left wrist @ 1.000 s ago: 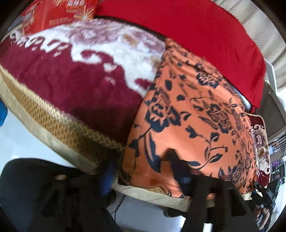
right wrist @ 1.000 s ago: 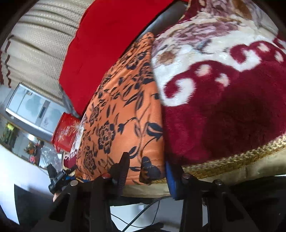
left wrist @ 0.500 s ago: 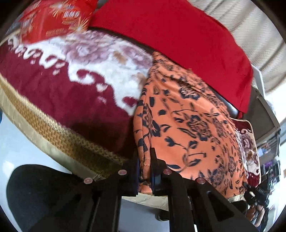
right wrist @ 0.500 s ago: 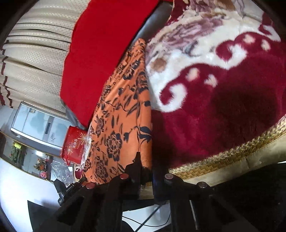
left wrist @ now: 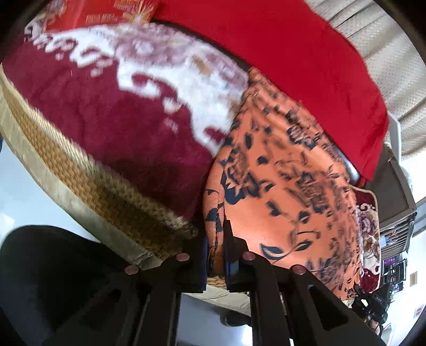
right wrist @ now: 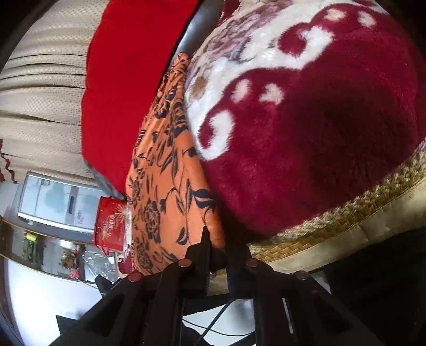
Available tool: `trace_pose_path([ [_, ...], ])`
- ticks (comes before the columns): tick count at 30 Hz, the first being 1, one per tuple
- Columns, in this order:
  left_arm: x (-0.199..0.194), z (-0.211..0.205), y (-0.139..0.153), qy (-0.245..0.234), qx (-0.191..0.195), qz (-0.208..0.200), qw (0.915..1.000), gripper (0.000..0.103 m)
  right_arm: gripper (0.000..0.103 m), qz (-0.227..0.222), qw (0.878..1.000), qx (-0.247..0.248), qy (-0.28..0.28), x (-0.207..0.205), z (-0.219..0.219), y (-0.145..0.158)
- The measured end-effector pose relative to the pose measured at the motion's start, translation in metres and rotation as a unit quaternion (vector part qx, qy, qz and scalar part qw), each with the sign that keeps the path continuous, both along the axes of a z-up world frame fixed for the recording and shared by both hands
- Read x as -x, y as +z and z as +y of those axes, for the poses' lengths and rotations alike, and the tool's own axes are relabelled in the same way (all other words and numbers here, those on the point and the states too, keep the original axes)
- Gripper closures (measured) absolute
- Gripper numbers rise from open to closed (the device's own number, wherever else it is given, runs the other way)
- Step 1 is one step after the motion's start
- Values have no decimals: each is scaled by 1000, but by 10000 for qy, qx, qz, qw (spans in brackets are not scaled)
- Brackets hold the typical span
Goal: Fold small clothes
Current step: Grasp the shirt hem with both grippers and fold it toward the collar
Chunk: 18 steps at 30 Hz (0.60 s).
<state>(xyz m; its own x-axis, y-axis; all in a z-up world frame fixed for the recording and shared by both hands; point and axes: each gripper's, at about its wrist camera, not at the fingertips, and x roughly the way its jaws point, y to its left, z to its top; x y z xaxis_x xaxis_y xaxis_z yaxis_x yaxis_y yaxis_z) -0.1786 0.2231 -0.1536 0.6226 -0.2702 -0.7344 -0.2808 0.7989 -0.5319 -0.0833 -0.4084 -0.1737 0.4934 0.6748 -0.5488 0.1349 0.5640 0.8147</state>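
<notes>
An orange garment with a dark blue flower print (left wrist: 287, 191) lies spread on a plush maroon and white blanket (left wrist: 127, 127). My left gripper (left wrist: 215, 244) is shut on the garment's near left corner. In the right wrist view the same garment (right wrist: 165, 170) runs away from me beside the blanket (right wrist: 314, 111). My right gripper (right wrist: 217, 247) is shut on the garment's other near corner. Both pinched corners are lifted slightly off the blanket edge.
A red cloth (left wrist: 298, 53) covers the backrest behind the garment. A red printed box (left wrist: 106, 13) sits at the far left, also seen in the right wrist view (right wrist: 109, 226). The blanket's woven gold border (left wrist: 87, 186) marks the near edge. Beige curtains (right wrist: 42, 87) hang behind.
Both grippers went from open around the garment's near corners to shut on them. The corners have since been lifted a little and the cloth has bunched slightly.
</notes>
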Motion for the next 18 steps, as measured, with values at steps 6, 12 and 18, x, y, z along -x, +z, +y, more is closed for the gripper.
trace_pose_path([
  [6, -7, 6, -4, 63, 5, 252, 9997, 94, 94, -404, 9990, 3, -170, 8, -6, 26],
  [12, -12, 0, 15, -48, -315, 45, 9995, 94, 94, -385, 9989, -159, -205, 3, -4, 28],
  [18, -33, 2, 22, -72, -312, 207, 9993, 94, 94, -76, 9989, -349, -304, -18, -11, 13],
])
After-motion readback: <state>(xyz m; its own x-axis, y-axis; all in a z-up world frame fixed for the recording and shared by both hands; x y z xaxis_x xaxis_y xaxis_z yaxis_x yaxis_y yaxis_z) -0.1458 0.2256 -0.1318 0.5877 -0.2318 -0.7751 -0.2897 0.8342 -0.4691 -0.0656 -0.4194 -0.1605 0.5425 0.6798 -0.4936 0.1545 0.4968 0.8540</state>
